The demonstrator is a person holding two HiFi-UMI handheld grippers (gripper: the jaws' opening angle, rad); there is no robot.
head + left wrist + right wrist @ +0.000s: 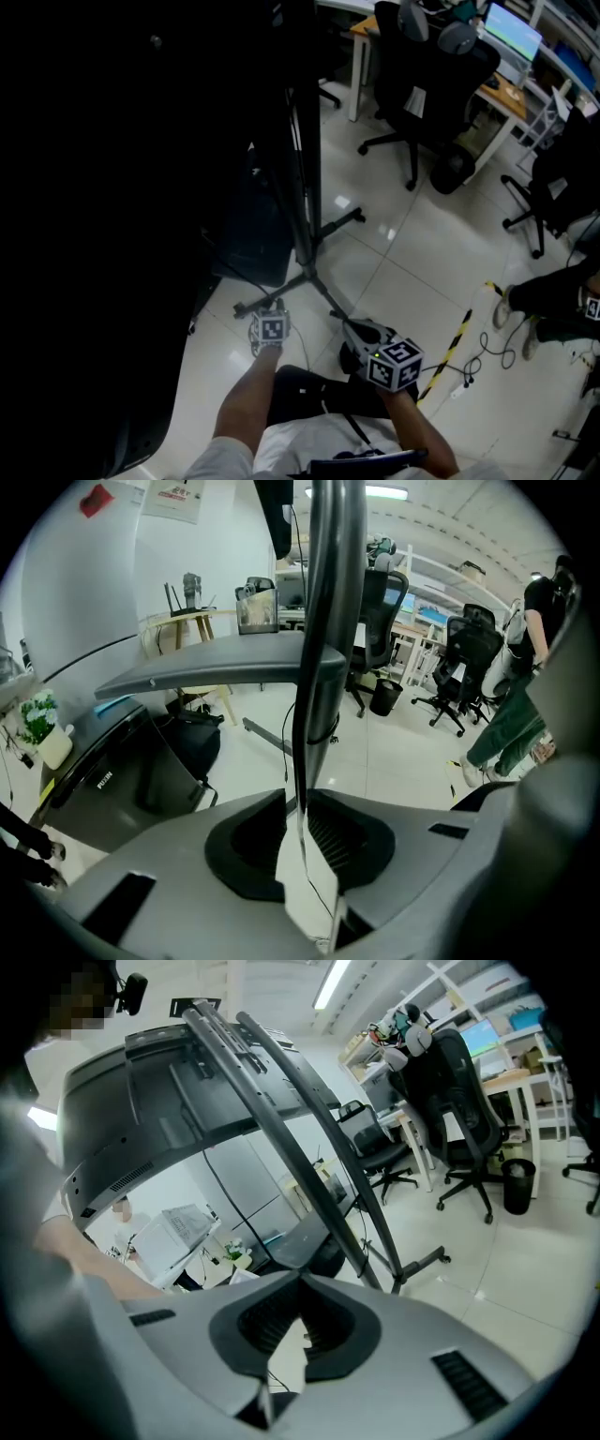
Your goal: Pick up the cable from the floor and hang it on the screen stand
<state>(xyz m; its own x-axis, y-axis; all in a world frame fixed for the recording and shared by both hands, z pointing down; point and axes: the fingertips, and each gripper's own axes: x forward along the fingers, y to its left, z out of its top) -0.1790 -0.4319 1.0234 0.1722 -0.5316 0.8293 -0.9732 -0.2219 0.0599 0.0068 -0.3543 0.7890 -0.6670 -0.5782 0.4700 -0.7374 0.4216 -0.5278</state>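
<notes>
Forearms (pixel 242 412) reach low beside the screen stand (pixel 307 187), so both grippers sit close to it. Left gripper (pixel 298 803) straddles the thin cable (pixel 305 864) running down by the pole (pixel 323 621), its 2 jaws partly apart, not yet pinching, probably lining up a grab. Right gripper (pixel 302 1283) is closed, nothing visibly caught, likely just held ready.

Grey left gripper (pixel 270 314) and right gripper (pixel 352 326) bear black-and-white marker cubes (pixel 396 363); pale short sleeves (pixel 220 459), dark trousers (pixel 305 394)
</notes>
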